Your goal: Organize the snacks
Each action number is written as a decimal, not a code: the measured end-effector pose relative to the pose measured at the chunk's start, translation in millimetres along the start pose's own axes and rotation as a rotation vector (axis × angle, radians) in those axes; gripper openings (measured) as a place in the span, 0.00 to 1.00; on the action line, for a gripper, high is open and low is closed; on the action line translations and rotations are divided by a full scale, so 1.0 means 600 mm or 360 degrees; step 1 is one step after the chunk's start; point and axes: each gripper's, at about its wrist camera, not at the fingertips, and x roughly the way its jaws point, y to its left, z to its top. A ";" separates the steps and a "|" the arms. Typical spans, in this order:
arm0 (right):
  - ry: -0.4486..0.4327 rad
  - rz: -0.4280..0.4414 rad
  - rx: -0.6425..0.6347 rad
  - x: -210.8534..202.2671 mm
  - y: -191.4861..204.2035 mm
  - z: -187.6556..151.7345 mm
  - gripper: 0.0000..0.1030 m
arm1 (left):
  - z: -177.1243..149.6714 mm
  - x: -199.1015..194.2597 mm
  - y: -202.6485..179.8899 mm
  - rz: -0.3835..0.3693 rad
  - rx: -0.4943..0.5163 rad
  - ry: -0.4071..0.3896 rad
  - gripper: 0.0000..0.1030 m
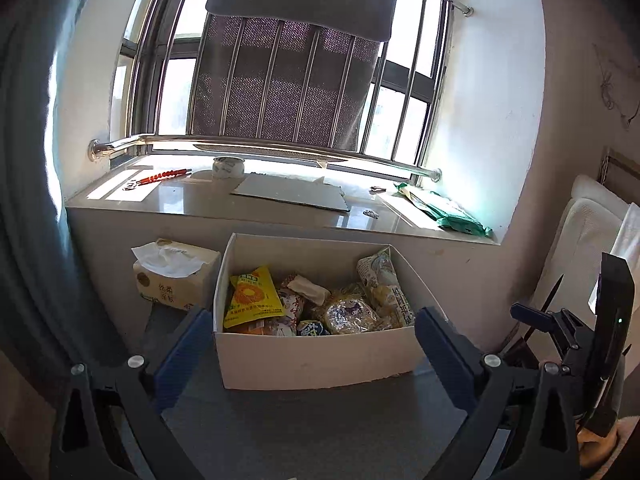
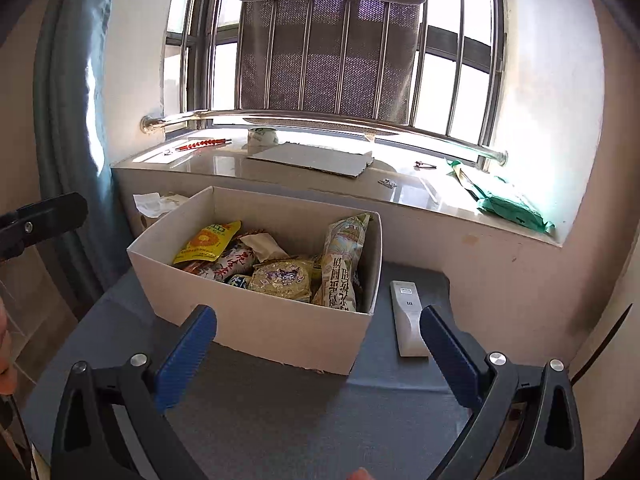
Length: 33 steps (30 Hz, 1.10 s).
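Observation:
A white cardboard box [image 1: 316, 360] stands on a grey table under a window sill; it also shows in the right wrist view [image 2: 280, 328]. It holds several snack packs: a yellow sunflower-seed bag [image 1: 252, 296] [image 2: 208, 242], a tall pale bag leaning at the right wall [image 1: 386, 288] [image 2: 344, 264], and a gold wrapped pack [image 1: 352, 314] [image 2: 282, 278]. My left gripper [image 1: 314, 344] is open and empty, its fingers on either side of the box front. My right gripper [image 2: 318, 340] is open and empty in front of the box.
A tissue pack [image 1: 174, 274] sits left of the box. A white remote [image 2: 408, 316] lies right of it. The sill carries a cardboard sheet [image 1: 290, 194], a green packet [image 1: 448, 210], a tape roll [image 1: 228, 167] and a red tool [image 1: 162, 177]. The other gripper's body [image 1: 580, 332] is at the right.

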 end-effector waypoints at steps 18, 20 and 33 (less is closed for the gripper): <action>0.0138 0.0226 0.0222 -0.158 -0.014 -0.149 1.00 | -0.149 -0.126 -0.063 0.0020 0.0103 0.0180 1.00; 0.0145 0.0236 0.0246 -0.163 -0.017 -0.154 1.00 | -0.157 -0.128 -0.065 0.0032 0.0099 0.0204 1.00; 0.0134 0.0250 0.0261 -0.174 -0.018 -0.153 1.00 | -0.160 -0.127 -0.071 0.0038 0.0129 0.0247 1.00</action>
